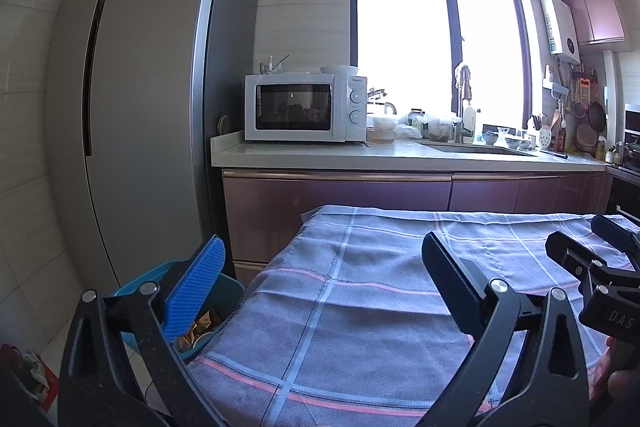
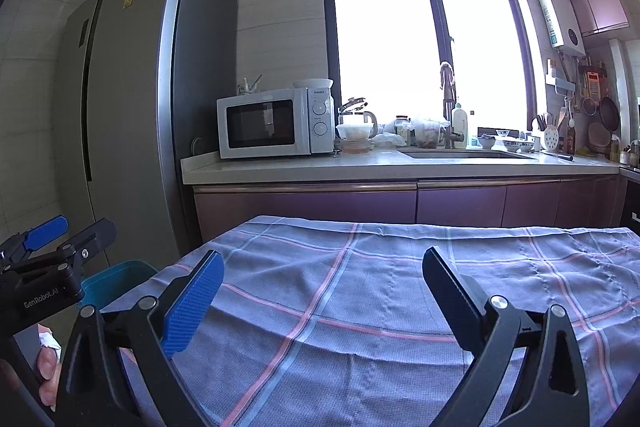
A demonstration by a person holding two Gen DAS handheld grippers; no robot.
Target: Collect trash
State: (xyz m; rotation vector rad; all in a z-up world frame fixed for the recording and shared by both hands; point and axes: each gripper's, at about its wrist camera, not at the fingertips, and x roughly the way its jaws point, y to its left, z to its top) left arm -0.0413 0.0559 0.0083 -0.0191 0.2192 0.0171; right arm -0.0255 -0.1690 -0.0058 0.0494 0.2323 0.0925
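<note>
bin (image 1: 208,331) seen at far left, beside tabletop (image 1: 360,307) edge, below cloth level; wrappers visible inside. left gripper (image 1: 320,291) held wide, empty, its blue pad above bin rim. cloth-covered tabletop shown bare between both grippers; no trash seen on it. right gripper (image 2: 320,299) held wide, empty, over cloth middle. step judged: collection near done or finished. next move judged: remaining trash to be sought outside view, else grippers to be withdrawn.

Bin (image 1: 224,291) left of table (image 1: 400,307); wrappers (image 1: 200,327) inside
</note>
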